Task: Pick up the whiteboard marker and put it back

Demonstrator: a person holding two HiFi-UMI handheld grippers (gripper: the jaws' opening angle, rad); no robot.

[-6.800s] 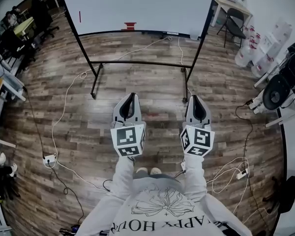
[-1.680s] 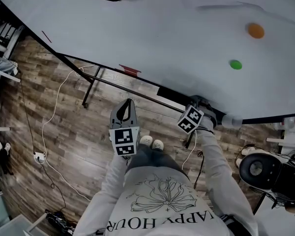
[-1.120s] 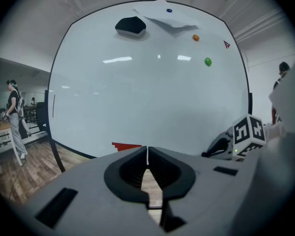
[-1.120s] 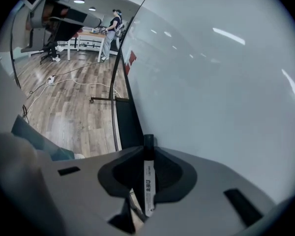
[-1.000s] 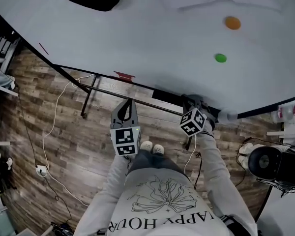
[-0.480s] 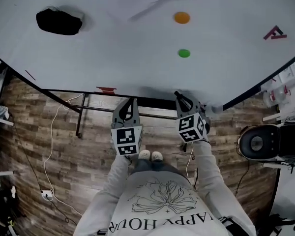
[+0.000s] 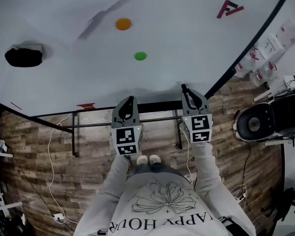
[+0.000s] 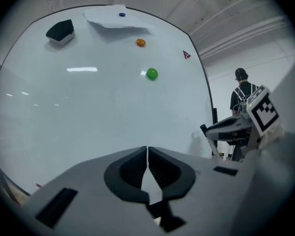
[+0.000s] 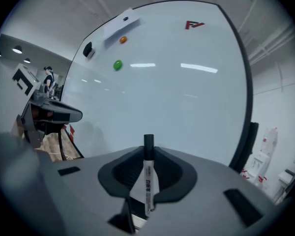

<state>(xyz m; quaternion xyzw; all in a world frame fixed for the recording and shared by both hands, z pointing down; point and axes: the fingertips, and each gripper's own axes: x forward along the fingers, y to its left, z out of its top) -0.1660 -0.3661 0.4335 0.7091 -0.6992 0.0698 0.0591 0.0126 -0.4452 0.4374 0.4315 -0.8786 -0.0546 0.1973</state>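
Right gripper has the whiteboard marker pinched between its fingers. The marker's long axis runs straight along them, and the capped end pokes out past the fingertips, aimed at the whiteboard. It's a slim white barrel with dark print down its side and a black cap on top. Over on the left gripper, the fingers are pressed together with nothing between them, facing the same board.
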